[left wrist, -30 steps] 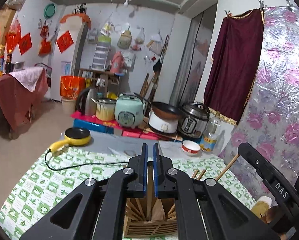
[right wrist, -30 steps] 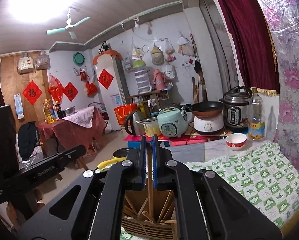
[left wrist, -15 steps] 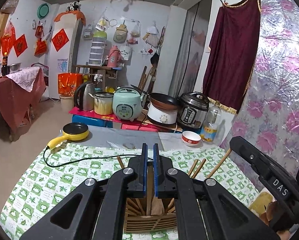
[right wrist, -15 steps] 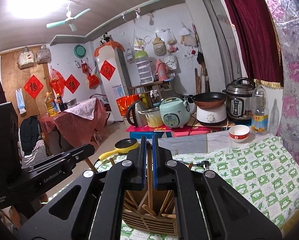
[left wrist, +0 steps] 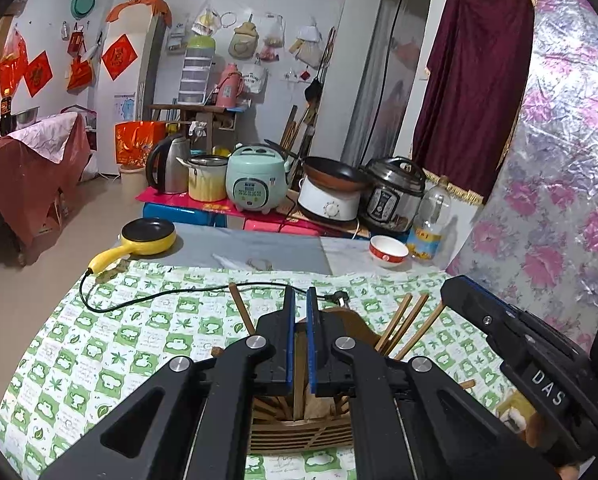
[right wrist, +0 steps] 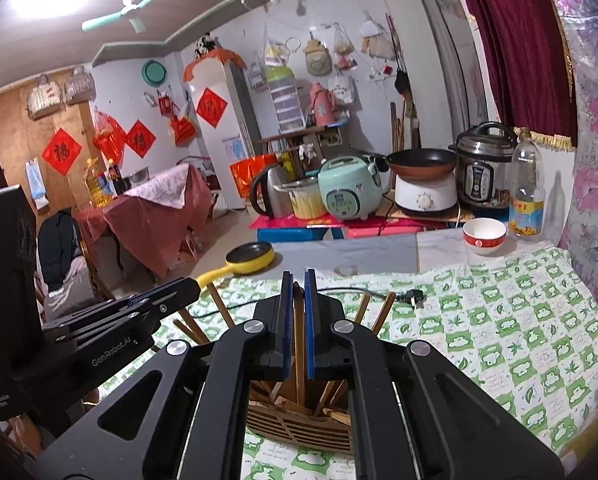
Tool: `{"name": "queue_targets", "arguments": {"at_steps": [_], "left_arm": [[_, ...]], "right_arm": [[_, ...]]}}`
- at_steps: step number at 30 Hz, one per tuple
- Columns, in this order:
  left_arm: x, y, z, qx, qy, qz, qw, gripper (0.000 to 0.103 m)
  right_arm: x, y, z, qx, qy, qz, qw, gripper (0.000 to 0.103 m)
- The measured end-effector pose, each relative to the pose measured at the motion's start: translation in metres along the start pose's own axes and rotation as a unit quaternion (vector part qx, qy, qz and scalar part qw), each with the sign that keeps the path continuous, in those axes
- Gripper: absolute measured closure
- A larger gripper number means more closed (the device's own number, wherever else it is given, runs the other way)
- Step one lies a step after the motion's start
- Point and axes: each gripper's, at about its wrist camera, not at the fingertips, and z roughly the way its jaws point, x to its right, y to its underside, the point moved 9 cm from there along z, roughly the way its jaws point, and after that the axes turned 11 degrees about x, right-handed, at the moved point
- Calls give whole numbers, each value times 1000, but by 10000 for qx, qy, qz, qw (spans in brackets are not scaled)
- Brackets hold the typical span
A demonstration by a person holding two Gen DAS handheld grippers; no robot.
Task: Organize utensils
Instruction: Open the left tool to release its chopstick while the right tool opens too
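Note:
A slatted wooden utensil holder [left wrist: 301,434] stands on the green-checked tablecloth [left wrist: 111,344], right under both grippers. Several wooden chopsticks [left wrist: 395,326] lean out of it. My left gripper [left wrist: 297,300] is shut on one upright wooden chopstick [left wrist: 299,368] whose lower end is inside the holder. My right gripper [right wrist: 295,282] is shut on another upright chopstick [right wrist: 298,344], also reaching down into the holder [right wrist: 299,428]. Each gripper shows at the edge of the other's view: the right one [left wrist: 531,364], the left one [right wrist: 99,336].
A yellow electric pan [left wrist: 147,236] with its black cord [left wrist: 147,298] and plug [right wrist: 415,297] lies beyond the holder. A red-and-white bowl [right wrist: 484,236] and an oil bottle [right wrist: 526,192] stand at the far right. Cookers and a kettle sit on a bench behind.
Both grippers have risen and tilted down a little, so more tablecloth and leaning chopsticks show. Each still grips its chopstick over the holder.

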Motion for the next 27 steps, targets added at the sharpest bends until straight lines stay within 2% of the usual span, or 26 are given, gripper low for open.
{"name": "queue_targets", "arguments": {"at_steps": [8, 16, 20, 23, 25, 26, 27], "left_arm": [[-3, 14, 16, -176, -98, 63, 9998, 97], [-5, 15, 18, -155, -176, 115, 9997, 97], [-7, 15, 18, -206, -106, -22, 9997, 97], [-11, 14, 19, -239, -109, -114, 9996, 96], [-14, 13, 18, -247, -108, -221, 9994, 83], [-15, 12, 17, -229, -122, -268, 9993, 69], [-18, 10, 15, -176, -174, -314, 9992, 66]], "right_arm": [[1, 19, 16, -401, 110, -76, 9991, 97], [4, 23, 19, -513, 148, -153, 9985, 96], [5, 28, 21, -619, 75, -76, 9980, 96], [6, 29, 22, -670, 49, -12, 9977, 92], [6, 30, 22, -684, 38, 15, 9977, 89], [6, 29, 21, -659, 43, 17, 9978, 88], [6, 27, 20, -631, 59, 7, 9980, 86]]}}
